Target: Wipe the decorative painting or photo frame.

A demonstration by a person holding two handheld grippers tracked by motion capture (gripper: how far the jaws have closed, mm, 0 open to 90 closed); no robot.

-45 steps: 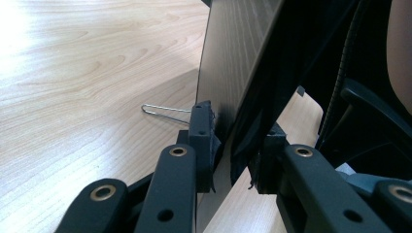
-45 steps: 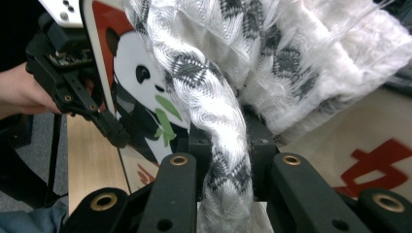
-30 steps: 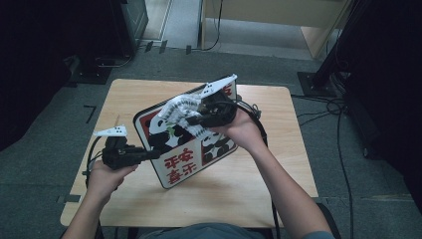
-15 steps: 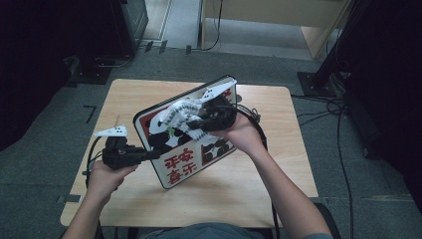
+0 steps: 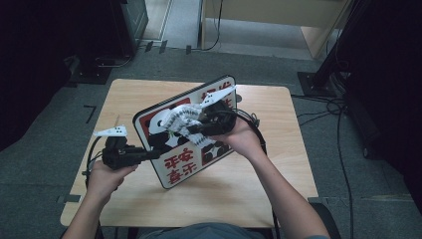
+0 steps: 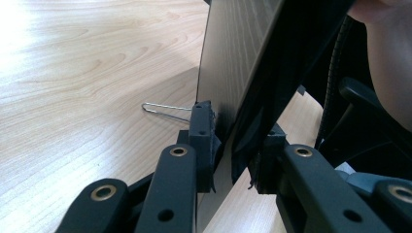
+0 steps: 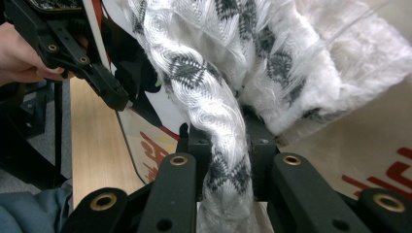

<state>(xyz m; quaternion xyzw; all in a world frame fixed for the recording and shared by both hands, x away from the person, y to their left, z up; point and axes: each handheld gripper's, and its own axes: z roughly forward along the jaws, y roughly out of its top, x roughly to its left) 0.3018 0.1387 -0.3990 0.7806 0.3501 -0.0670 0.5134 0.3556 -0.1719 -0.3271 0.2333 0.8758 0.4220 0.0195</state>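
Panda-print board (image 5: 191,149) is being held tilted over the middle of the table (image 5: 259,184), lower edge close to the tabletop, red characters facing up. White-and-grey patterned cloth (image 5: 179,119) is being pressed against the board's upper face. Cloth is being pinched by the right gripper (image 5: 196,130), jaws narrow and clamped on a twisted fold (image 7: 221,145). Board's left edge is being clamped by the left gripper (image 5: 149,154), jaws narrow around the panel (image 6: 228,136). A wire clip (image 6: 167,110) is lying on the table just beside that edge. Compared with a second ago, the cloth and right gripper are being seen shifted slightly down and inward across the panda face, while the board and left gripper are being kept in place. Judged: a wiping stroke is being made, board braced; more of the face is probably left to be covered
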